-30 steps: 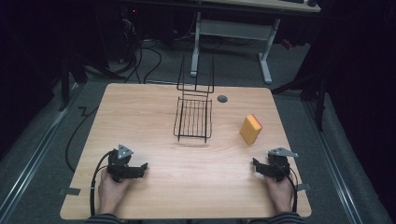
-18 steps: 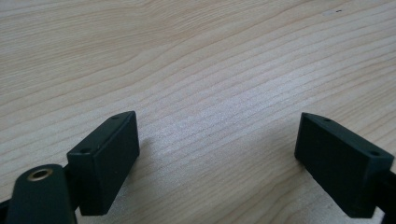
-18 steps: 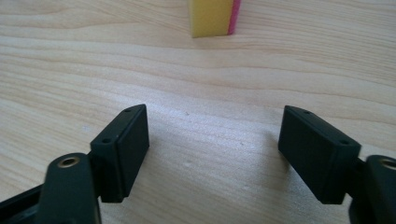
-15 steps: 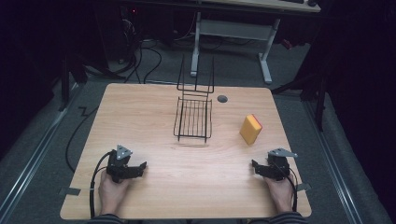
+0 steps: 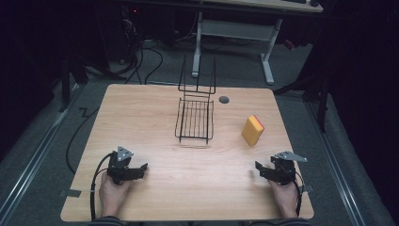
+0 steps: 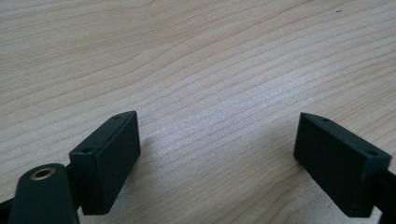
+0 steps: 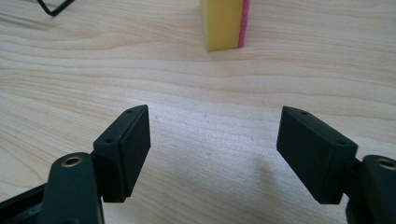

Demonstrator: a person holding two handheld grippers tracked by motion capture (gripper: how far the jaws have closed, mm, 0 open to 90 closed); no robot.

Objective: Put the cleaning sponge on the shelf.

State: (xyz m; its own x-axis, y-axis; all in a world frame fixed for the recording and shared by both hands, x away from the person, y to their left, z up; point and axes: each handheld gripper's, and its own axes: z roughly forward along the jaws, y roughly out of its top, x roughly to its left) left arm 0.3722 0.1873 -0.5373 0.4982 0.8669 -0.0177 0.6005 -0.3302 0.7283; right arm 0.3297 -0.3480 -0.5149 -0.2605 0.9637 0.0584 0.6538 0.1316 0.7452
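The left tool (image 5: 136,170) rests near the front left corner of the wooden surface (image 5: 155,122), held in a hand (image 5: 112,192) that comes in over the front edge. In the left gripper view (image 6: 217,154) its jaws stand wide apart with nothing between them, just bare wood grain under and ahead of them.

The right tool (image 5: 260,170) sits near the front right corner, held in the other hand (image 5: 284,195). In the right gripper view (image 7: 214,149) its jaws are likewise spread wide and hold nothing.

The yellow sponge (image 5: 252,130) stands on edge toward the right edge of the surface, beyond the right tool and well apart from it. The right gripper view looks straight at it (image 7: 225,23) and brings out a pink layer along one side, which the high view barely shows.

A black wire basket (image 5: 195,120) lies at the middle of the surface toward the far edge, its tall handle reaching past that edge. The right gripper view catches just a bent corner of its wire (image 7: 53,7) at the upper left. The high view also shows a small grey round cap (image 5: 224,99) in the surface near the far edge, just beside the basket.
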